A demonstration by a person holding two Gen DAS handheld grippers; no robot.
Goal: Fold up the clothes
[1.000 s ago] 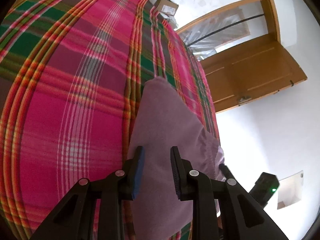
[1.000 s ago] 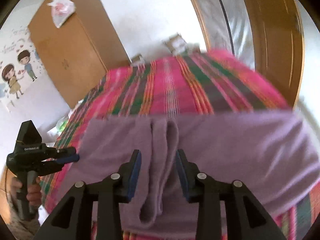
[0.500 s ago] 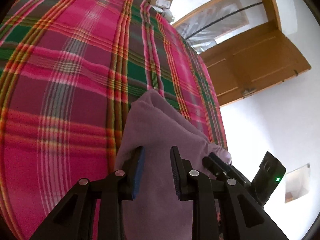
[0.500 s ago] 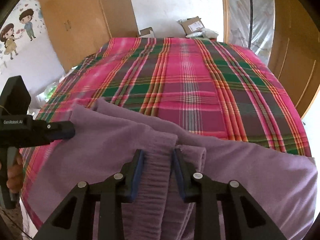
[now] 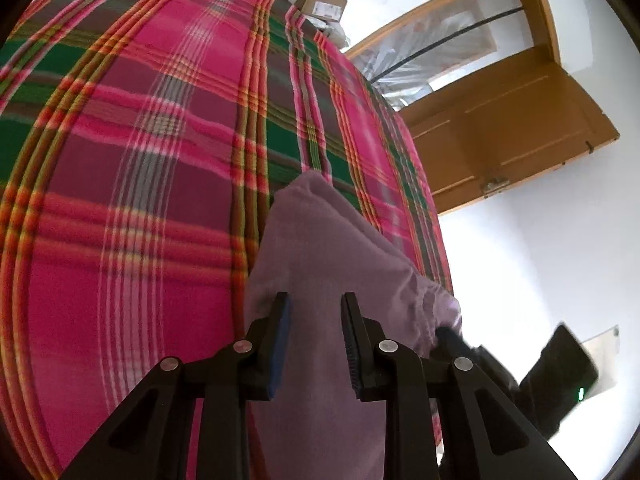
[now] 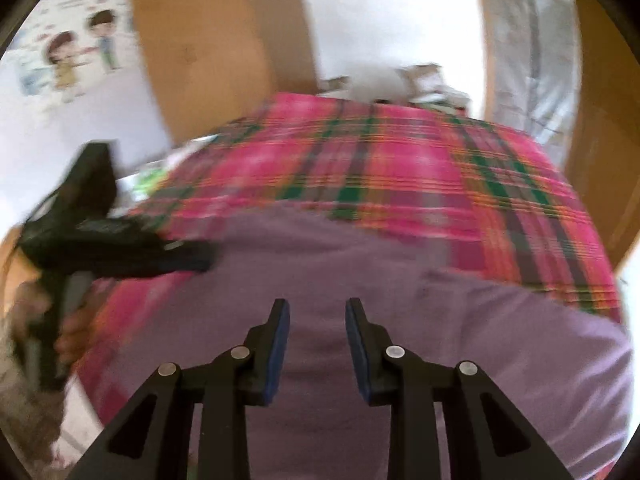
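A purple knit garment (image 5: 328, 248) lies spread on the pink and green plaid bed cover (image 5: 140, 160). My left gripper (image 5: 315, 312) sits at one end of it, fingers narrowly apart with purple cloth filling the gap. The right gripper (image 5: 442, 332) shows at the lower right, its tip in the gathered waistband. In the blurred right wrist view, the right gripper (image 6: 317, 308) is over the garment (image 6: 360, 264) with cloth between its fingers. The left gripper (image 6: 204, 260) meets the cloth's left edge, held by a hand (image 6: 70, 332).
The bed cover (image 6: 400, 160) stretches far beyond the garment. An open wooden door (image 5: 500, 128) stands past the bed's right side. A cardboard box (image 5: 322, 2) sits at the bed's far end. A wooden wardrobe (image 6: 220, 40) rises by the far left corner.
The right gripper has swung and tilted upward, blurring its view, and the bunched folds between its fingers now look flat. The left gripper has barely shifted; its finger gap is unchanged.
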